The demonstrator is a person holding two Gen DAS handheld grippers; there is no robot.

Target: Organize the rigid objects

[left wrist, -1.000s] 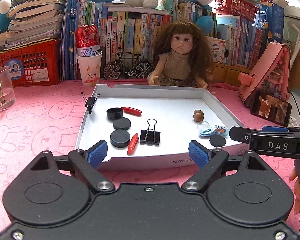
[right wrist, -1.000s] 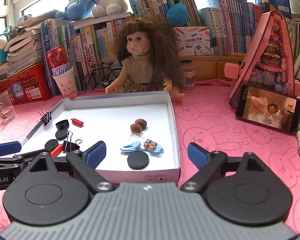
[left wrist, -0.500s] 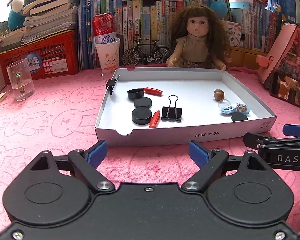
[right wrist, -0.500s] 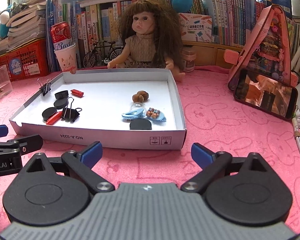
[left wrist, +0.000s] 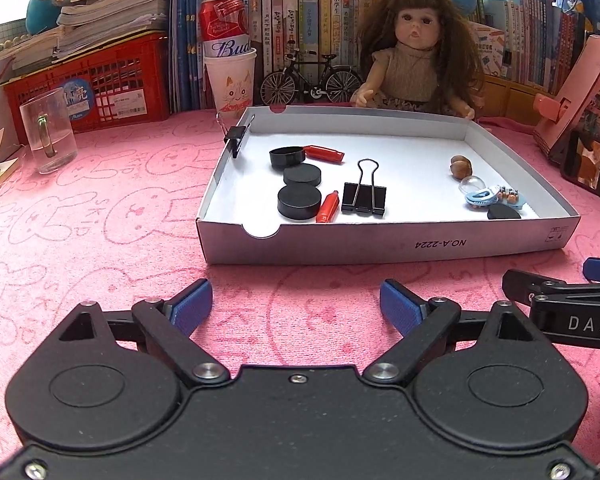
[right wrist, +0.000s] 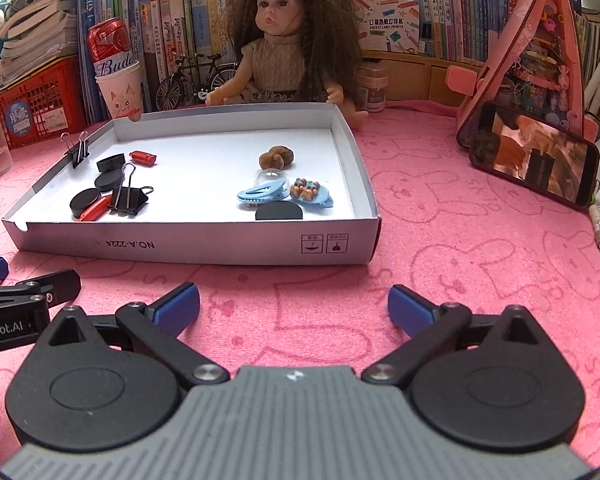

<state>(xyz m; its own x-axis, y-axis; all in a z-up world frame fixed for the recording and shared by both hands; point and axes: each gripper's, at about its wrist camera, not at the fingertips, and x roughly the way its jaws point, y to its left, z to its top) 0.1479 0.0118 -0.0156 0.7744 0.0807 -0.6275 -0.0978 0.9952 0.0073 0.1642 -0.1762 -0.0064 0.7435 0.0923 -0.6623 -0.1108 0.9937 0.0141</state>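
A white cardboard tray (left wrist: 380, 246) (right wrist: 204, 246) lies on the pink cloth. In it are black discs (left wrist: 299, 201) (right wrist: 85, 201), red caps (left wrist: 327, 212), a black binder clip (left wrist: 363, 198) (right wrist: 128, 199), nuts (left wrist: 459, 166) (right wrist: 275, 157), blue hair clips (left wrist: 482, 197) (right wrist: 260, 196) and a black half-disc (right wrist: 278, 213). Another binder clip (left wrist: 235, 136) grips the tray's left wall. My left gripper (left wrist: 296, 306) is open and empty, in front of the tray. My right gripper (right wrist: 294, 306) is open and empty, in front of the tray's right corner.
A doll (left wrist: 416, 56) sits behind the tray. A paper cup holding a red can (left wrist: 230, 76), a model bicycle (left wrist: 310, 80), a glass mug (left wrist: 48, 136) and a red crate (left wrist: 96, 80) stand at the back left. A phone (right wrist: 532, 158) leans on a pink case at the right.
Both grippers have pulled back from over the tray toward me and now sit low over the cloth in front of it. Both stay open. The objects in the tray have not moved.
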